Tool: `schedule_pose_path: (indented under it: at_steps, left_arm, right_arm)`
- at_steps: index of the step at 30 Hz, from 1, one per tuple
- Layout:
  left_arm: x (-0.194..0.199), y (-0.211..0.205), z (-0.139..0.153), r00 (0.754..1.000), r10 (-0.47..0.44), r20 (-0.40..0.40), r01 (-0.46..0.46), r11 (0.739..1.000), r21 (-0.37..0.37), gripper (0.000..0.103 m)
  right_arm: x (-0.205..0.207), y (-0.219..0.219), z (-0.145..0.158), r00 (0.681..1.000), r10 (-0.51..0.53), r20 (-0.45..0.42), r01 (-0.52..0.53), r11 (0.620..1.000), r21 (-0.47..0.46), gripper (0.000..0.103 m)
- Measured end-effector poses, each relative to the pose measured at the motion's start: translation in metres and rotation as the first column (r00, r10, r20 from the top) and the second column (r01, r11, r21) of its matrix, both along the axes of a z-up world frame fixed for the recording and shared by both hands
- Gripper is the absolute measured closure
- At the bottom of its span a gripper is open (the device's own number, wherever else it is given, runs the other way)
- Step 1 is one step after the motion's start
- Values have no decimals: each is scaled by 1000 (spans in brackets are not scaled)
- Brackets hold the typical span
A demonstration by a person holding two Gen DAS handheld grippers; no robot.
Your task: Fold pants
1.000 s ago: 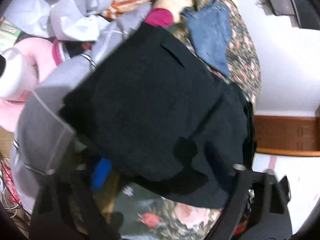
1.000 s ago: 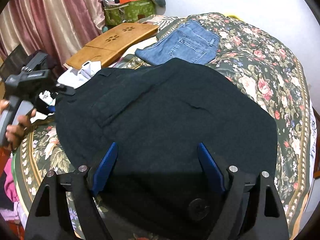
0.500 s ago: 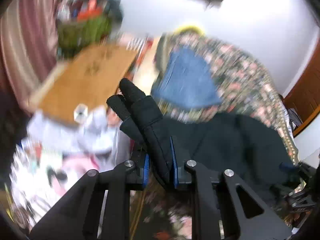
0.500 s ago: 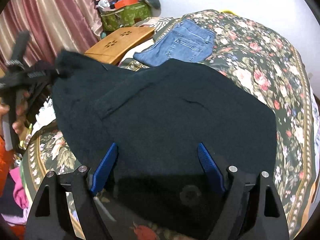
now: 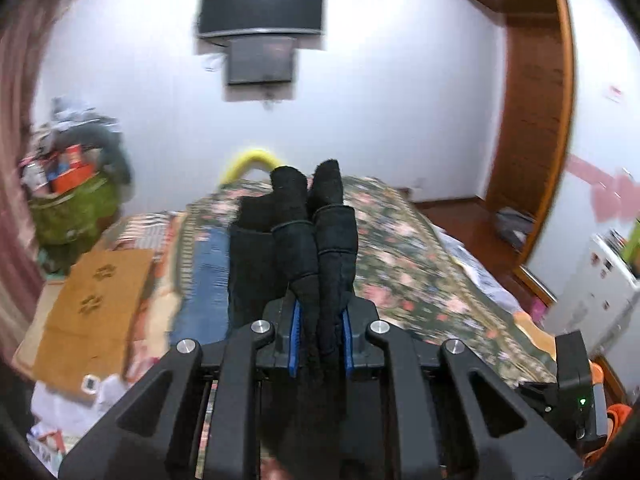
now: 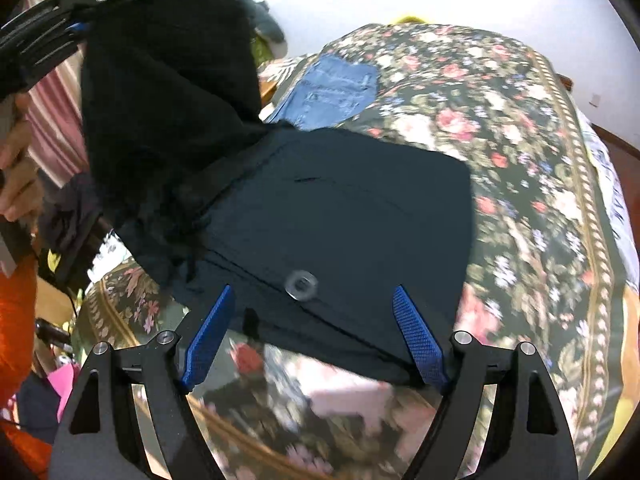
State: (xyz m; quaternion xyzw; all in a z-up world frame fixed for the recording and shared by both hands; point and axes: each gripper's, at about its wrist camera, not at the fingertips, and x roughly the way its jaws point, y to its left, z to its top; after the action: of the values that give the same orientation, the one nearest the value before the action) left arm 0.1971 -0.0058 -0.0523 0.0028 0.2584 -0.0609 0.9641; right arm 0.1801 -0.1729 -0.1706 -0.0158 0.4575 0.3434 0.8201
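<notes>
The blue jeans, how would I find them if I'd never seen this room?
Look at the big bed with the flowery bedspread. Go to its far end, just past the dark pants spread across the middle. The blue jeans lie flat there, the only faded light-blue denim thing on the bed, with a stitched pocket showing.

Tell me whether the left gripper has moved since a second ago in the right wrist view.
Yes. The left gripper, shut on the black pants, has risen from beside the wooden tray to high against the striped curtain, lifting that end.
</notes>
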Motion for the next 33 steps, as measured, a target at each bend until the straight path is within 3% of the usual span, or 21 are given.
schedule_pose_path:
  at_steps: [2,5,9,12,13,15,18,20,24,26,30,33]
  left_arm:
    - [6,-23,-13,997,-69,-40,69,998,-2,88]
    - [9,-50,-42,974,-183,-137,181,983,-26,88]
    - [13,-79,-85,917,-278,-286,274,960,-54,88]
    - [13,-96,-100,880,-301,-367,320,947,-11,85]
    - [11,-98,-103,870,-300,-392,328,945,5,81]
    - [10,-98,-100,846,-312,-433,359,933,28,57]
    - [12,-79,-87,867,-290,-405,320,947,6,31]
    - [15,-61,-76,880,-286,-379,291,956,-47,24]
    - [30,-20,-58,930,-179,-321,167,984,-64,15]
    - [45,-2,-56,940,-131,-315,114,991,-72,12]
    - [91,32,-72,937,-18,-348,17,1000,-4,11]
    - [134,55,-102,905,60,-422,-40,998,54,11]
  right_arm:
    - [-2,-11,2,1000,-22,7,22,1000,4,25]
    - [-7,-25,1,999,-51,1,51,999,4,25]
    - [-12,-39,-8,997,-75,-25,75,997,1,25]
    - [-14,-45,-14,995,-91,-49,91,996,4,25]
    - [-15,-47,-16,994,-97,-56,97,995,6,25]
    - [-16,-47,-17,992,-105,-64,106,994,11,24]
    - [-19,-47,-18,991,-113,-66,115,993,16,24]
    - [-20,-45,-18,992,-115,-59,116,993,17,24]
    - [-21,-39,-18,993,-96,-64,97,995,21,24]
    - [-20,-36,-18,994,-89,-60,90,996,19,24]
    - [-17,-30,-19,995,-82,-62,84,996,20,22]
    - [-14,-28,-20,995,-82,-58,83,996,13,22]
